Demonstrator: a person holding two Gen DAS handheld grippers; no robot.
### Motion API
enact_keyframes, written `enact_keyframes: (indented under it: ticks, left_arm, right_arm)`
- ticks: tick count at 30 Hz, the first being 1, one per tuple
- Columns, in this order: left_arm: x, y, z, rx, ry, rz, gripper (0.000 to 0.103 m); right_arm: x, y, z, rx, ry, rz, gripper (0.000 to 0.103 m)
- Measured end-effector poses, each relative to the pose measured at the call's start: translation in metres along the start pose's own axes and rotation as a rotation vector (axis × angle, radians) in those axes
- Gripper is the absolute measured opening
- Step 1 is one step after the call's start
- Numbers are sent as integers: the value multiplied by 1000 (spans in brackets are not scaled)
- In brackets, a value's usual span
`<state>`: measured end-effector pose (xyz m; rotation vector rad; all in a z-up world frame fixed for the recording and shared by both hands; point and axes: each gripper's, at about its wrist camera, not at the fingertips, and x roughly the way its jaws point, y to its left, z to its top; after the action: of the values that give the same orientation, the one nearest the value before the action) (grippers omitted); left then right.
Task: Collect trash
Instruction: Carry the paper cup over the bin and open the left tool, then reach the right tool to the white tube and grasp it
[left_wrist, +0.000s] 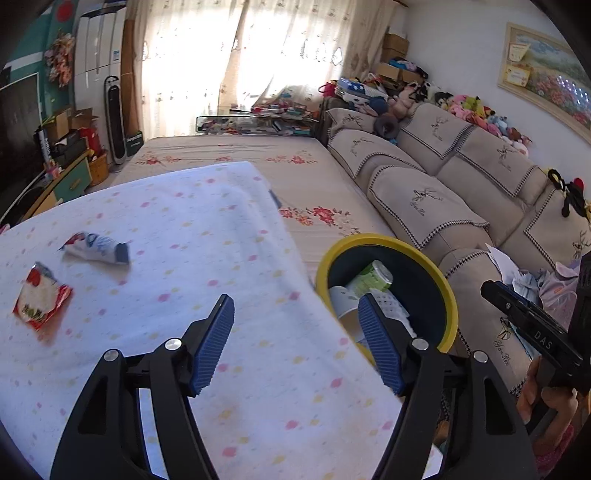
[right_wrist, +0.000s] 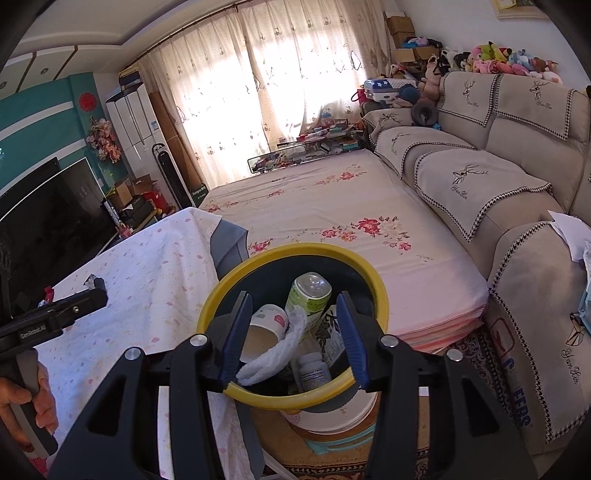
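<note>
1. The left gripper (left_wrist: 295, 341) hangs over the near right part of the table (left_wrist: 229, 373), which is covered with a white cloth of coloured dots. Its jaws are spread wide with nothing between the blue pads.
2. The right gripper (right_wrist: 291, 341) hangs directly above the yellow-rimmed bin (right_wrist: 212, 314). Its jaws are likewise released, and nothing is grasped.
3. Two pieces of trash lie on the cloth, well to the left of the left gripper and ahead of it: a red and white wrapper (left_wrist: 41, 297) near the table's left edge, and a crumpled blue and white packet (left_wrist: 96, 248) just beyond it. The two lie near each other but apart.
4. The bin stands off the table's right edge, close beside the left gripper's right finger in the left wrist view.
5. Inside the bin, below the right gripper: a paper cup (right_wrist: 266, 329) on its side, a green bottle (right_wrist: 309, 296), a white fabric piece (right_wrist: 275, 352) draped toward the near rim, and a small white pill bottle (right_wrist: 314, 371).
6. A bed with a floral sheet (right_wrist: 332, 218) lies beyond the bin; a sofa (right_wrist: 498, 192) runs along the right.
</note>
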<state>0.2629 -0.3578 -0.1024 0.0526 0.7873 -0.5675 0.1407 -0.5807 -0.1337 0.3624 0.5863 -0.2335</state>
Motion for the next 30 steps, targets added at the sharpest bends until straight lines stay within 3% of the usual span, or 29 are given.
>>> enact_keyframes:
  ticks: [9, 18, 20, 24, 30]
  left_arm:
    - [-76, 147, -49, -163, -55, 243, 77]
    - [-105, 260, -83, -257, -78, 423, 78]
    - [-105, 270, -86, -266, -83, 436, 78]
    - [-102, 280, -91, -311, -85, 390, 79]
    - [-95, 265, -89, -286, -86, 379, 80]
  right_arm:
    - [21, 81, 5, -128, 47, 103, 46]
    - [55, 206, 20, -334, 119, 312, 46]
    - [65, 238, 20, -402, 124, 352, 46]
    - [99, 289, 14, -507, 177, 385, 46]
    - [158, 328, 6, -569, 233, 378, 46]
